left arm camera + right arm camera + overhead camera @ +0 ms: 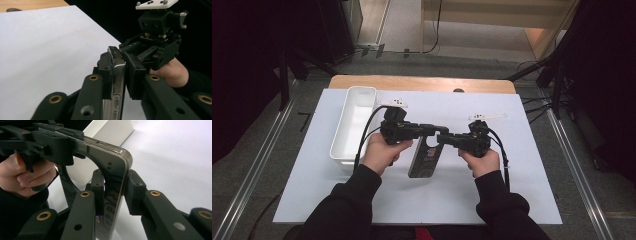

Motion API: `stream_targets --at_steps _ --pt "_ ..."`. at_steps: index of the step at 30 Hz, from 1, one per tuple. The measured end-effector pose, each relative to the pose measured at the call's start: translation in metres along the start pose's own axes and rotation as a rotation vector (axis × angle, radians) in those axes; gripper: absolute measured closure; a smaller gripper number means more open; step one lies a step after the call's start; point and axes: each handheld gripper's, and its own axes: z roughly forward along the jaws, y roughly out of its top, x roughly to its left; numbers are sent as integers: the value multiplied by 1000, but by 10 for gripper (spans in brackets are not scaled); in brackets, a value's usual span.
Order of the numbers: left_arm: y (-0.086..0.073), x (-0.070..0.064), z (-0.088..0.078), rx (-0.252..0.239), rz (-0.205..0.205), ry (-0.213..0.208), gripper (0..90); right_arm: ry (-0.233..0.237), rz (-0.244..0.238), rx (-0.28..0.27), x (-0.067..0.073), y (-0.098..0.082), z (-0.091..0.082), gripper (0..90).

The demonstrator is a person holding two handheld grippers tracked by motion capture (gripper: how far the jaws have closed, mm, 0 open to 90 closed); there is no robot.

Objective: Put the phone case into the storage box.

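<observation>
Lab-like recording booth: black curtains (242, 75), floor rails (257, 165)

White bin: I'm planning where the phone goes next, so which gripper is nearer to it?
Left. The left gripper sits just right of the white bin, gripping the phone; the right gripper grips it from the far side.

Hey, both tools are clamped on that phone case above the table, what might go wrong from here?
1. The left tool and right tool both pinch only the thin edges of the phone case near its top; it could slip out and drop onto the white sheet.
2. If the hands pull apart or twist unevenly, the case may flex or crack.
3. The white bin sits close beside the left hand; a swing could knock it.
</observation>
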Motion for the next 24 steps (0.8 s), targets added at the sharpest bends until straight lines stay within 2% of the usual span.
stream_targets --at_steps 3,5,8,15,19,24 --pt "0 0 0 -1 4 7 723 0 -7 0 0 0 0 710" --pt "0 -2 0 7 30 37 701 -2 -5 -3 0 0 -1 710" --pt "2 -4 0 5 39 44 621 -12 -4 -1 0 1 -1 710" --pt "5 -13 -1 5 102 83 429 -37 -13 -2 -1 2 -4 710" --pt "5 -16 -2 3 111 97 357 -44 -13 -9 -1 2 -6 709" --pt "4 -17 -5 4 115 129 310 -57 -10 -22 -2 3 -8 709"
